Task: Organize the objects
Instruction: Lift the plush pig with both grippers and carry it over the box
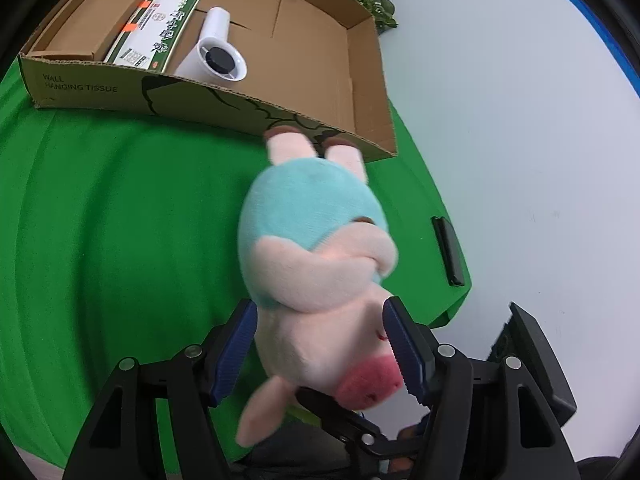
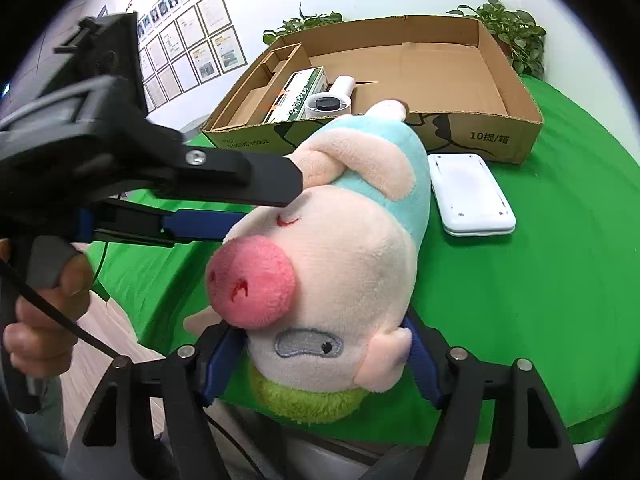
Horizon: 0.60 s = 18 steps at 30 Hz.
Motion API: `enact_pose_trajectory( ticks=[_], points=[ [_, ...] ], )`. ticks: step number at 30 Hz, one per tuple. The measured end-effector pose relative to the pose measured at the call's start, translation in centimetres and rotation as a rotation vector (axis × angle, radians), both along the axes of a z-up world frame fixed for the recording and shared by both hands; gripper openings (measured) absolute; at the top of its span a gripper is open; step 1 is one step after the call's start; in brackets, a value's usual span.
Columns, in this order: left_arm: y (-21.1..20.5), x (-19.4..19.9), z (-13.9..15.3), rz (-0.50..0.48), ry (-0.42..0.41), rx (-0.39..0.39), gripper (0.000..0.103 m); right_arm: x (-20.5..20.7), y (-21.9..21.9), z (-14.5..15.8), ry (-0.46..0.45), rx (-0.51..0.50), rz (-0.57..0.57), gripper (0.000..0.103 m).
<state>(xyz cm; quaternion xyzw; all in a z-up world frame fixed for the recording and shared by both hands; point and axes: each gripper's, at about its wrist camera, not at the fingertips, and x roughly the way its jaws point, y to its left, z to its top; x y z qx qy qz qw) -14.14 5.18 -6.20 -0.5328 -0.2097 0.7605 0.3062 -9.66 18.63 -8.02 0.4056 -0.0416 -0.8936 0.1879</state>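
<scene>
A plush pig (image 1: 312,216) in a teal shirt hangs level above the green cloth, its feet toward the cardboard box (image 1: 368,80). My left gripper (image 1: 320,348) is shut on the pig's head, one blue pad on each side. In the right wrist view the pig (image 2: 340,272) fills the middle, pink snout toward the camera. My right gripper (image 2: 322,360) has its blue pads against both sides of the head, by the ear. The left gripper (image 2: 264,210) reaches in from the left onto the face, held by a person's hand (image 2: 40,320).
The open box (image 2: 500,136) holds a green-and-white carton (image 2: 296,88) and a white tube with a black cap (image 2: 330,98). A white flat device (image 2: 472,196) lies before the box. A slim black object (image 1: 448,248) lies at the cloth's edge. Potted plants (image 2: 516,28) stand behind.
</scene>
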Motion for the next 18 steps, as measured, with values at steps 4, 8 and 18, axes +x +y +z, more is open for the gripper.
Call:
enact_pose_trajectory(
  ticks=[4, 8, 18],
  points=[
    [-0.9, -0.1, -1.1, -0.019, -0.028, 0.033, 0.066, 0.7, 0.3, -0.3, 0.011, -0.025, 0.003, 0.069],
    [-1.4, 0.0, -1.9, -0.06, -0.01, 0.07, 0.057, 1.0, 0.1, -0.2, 0.033, 0.001, 0.015, 0.067],
    [-2.4, 2.7, 2.7, -0.046, 0.14, 0.054, 0.043, 1.9, -1.0, 2.3, 0.183, -0.011, 0.038, 0.064]
  ],
)
